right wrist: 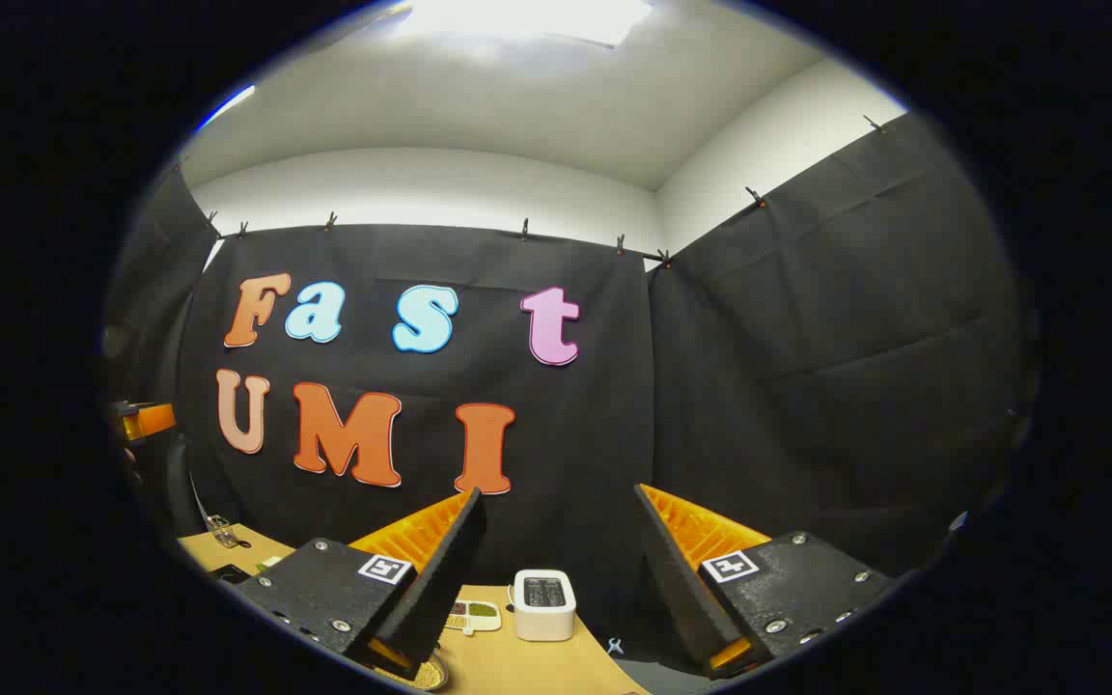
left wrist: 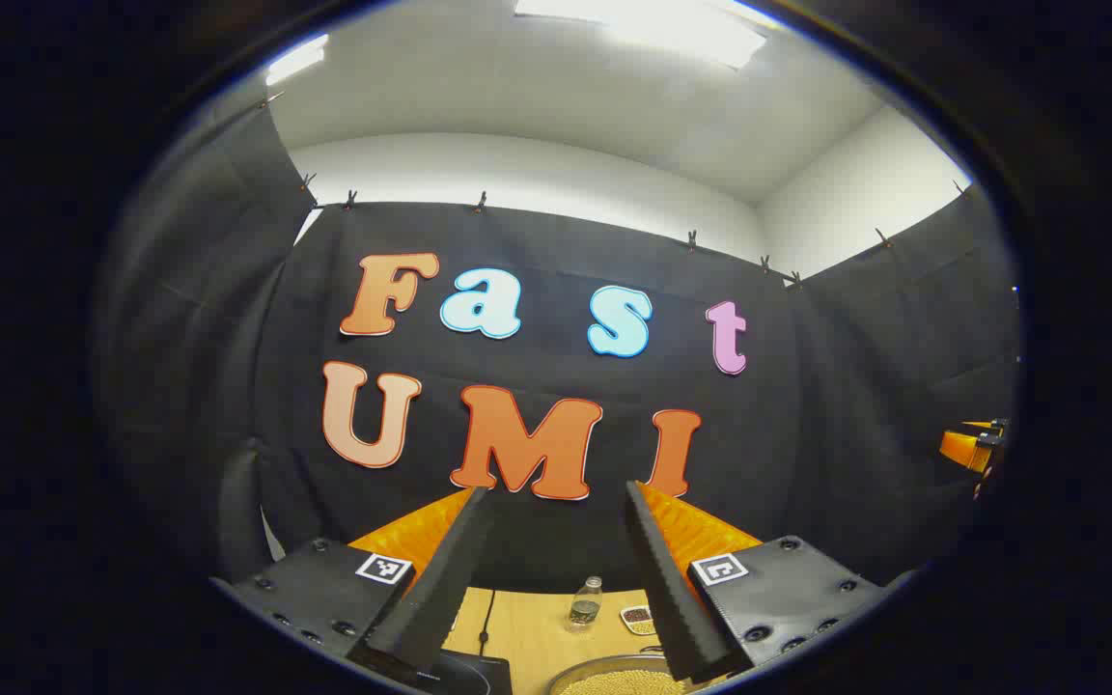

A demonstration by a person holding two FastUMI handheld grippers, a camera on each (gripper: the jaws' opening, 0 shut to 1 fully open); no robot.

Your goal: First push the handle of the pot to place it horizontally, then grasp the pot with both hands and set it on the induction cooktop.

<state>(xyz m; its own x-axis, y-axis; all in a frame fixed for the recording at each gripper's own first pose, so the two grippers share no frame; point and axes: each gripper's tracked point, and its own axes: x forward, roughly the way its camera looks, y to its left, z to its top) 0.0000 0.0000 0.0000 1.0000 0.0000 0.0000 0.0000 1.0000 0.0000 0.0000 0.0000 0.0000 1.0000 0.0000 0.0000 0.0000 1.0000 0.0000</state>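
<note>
Nothing looks begun: both tools, left [left wrist: 556,579] and right [right wrist: 556,584], hang spread and empty above the counter [left wrist: 537,632]; pot [left wrist: 614,679] untouched below.

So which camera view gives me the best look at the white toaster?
The right gripper view: the white toaster stands whole on the wooden table, framed between that gripper's open jaws, slots visible. The left gripper view looks at another stretch of table with a small bottle.

Hand-held gripper [right wrist: 556,579] agape above toaster [right wrist: 543,603]
</note>
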